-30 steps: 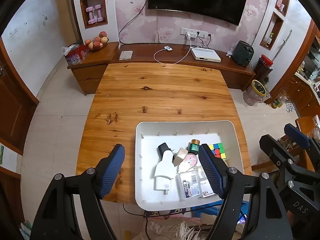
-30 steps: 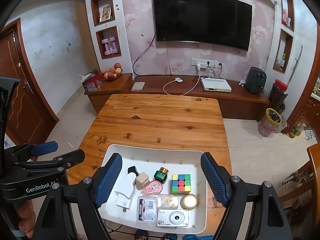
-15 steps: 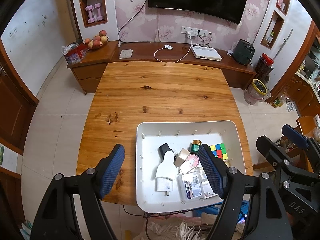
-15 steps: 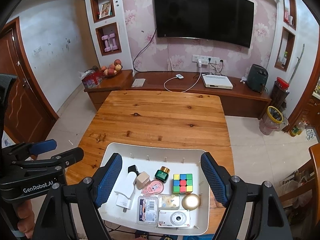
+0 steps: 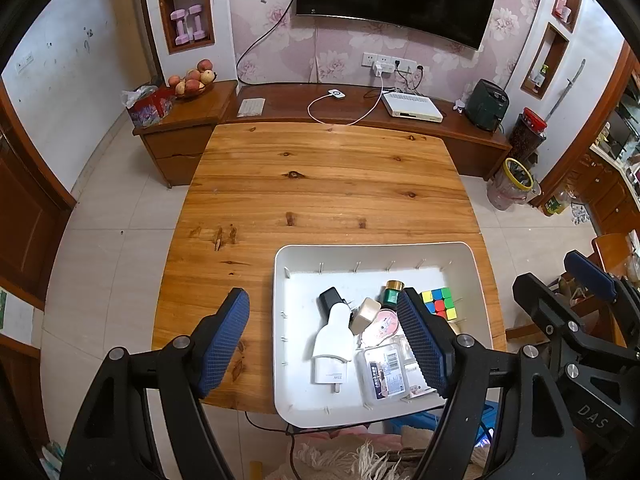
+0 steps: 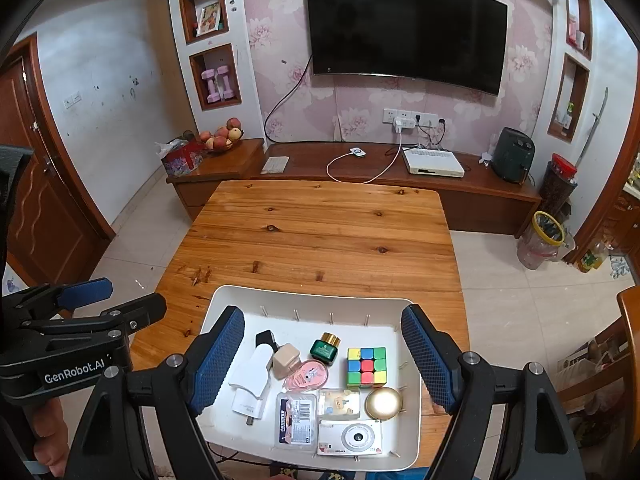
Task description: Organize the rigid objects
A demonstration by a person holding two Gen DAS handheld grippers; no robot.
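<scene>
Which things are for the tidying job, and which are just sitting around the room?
For the job:
white tray
Rubik's cube
white camera
green jar
white plug adapter
gold dome

Just lying about:
television
fruit bowl
pink dumbbells
white router box

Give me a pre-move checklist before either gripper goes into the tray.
1. Left gripper open and empty: ok.
2. Right gripper open and empty: ok.
3. Tray fully on the table: not ok, its near edge overhangs the table.
4. Cube clear to grasp from above: ok, nothing lies on it.
5. Camera clear of neighbours: not ok, it sits close against the clear box.
6. White plug free of the black adapter: cannot tell, they overlap.
</scene>
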